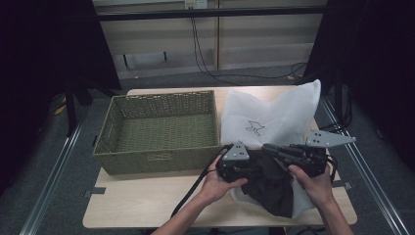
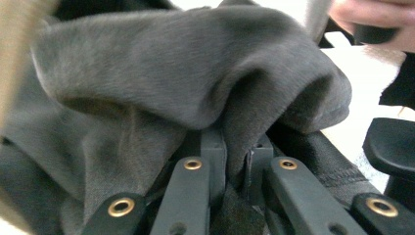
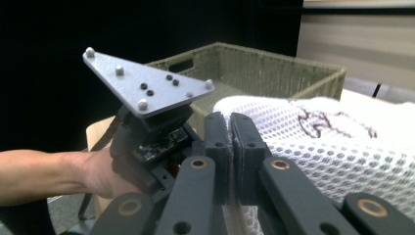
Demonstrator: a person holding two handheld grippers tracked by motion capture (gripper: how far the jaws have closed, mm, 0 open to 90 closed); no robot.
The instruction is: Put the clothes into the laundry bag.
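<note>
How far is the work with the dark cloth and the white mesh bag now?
Done: both grips. The left claw is shut on the dark cloth, the right claw on the white mesh bag. In hand: cloth partly at the bag's mouth. Left: the green basket holds nothing.

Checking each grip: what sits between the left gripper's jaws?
In the left gripper view, a fold of the dark grey garment is pinched between the shut jaws of the left gripper.

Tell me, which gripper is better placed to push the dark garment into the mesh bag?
Probably the left gripper: it pinches the dark garment, while the right gripper holds the white mesh bag by its edge.
</note>
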